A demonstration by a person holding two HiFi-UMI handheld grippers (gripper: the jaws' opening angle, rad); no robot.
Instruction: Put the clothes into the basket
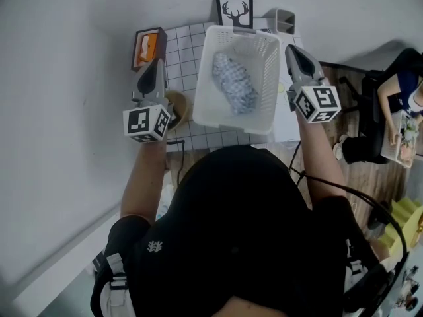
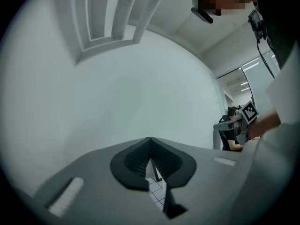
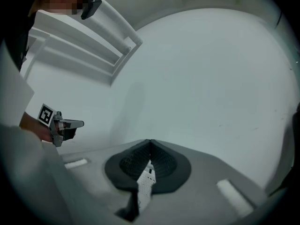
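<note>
I am holding the left gripper (image 1: 157, 65) at nine o'clock of the basket (image 1: 206, 91) and the right gripper (image 1: 292, 50) at three, both pinched closed on nothing. The clothes (image 1: 234, 83) are lying bundled inside: soft, light, best pinched by a top fold.

No words, numbers or brands can be read anywhere.

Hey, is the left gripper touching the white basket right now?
Apart. The head view shows the left gripper held off to the side of the basket, with checked tablecloth visible between them.
</note>
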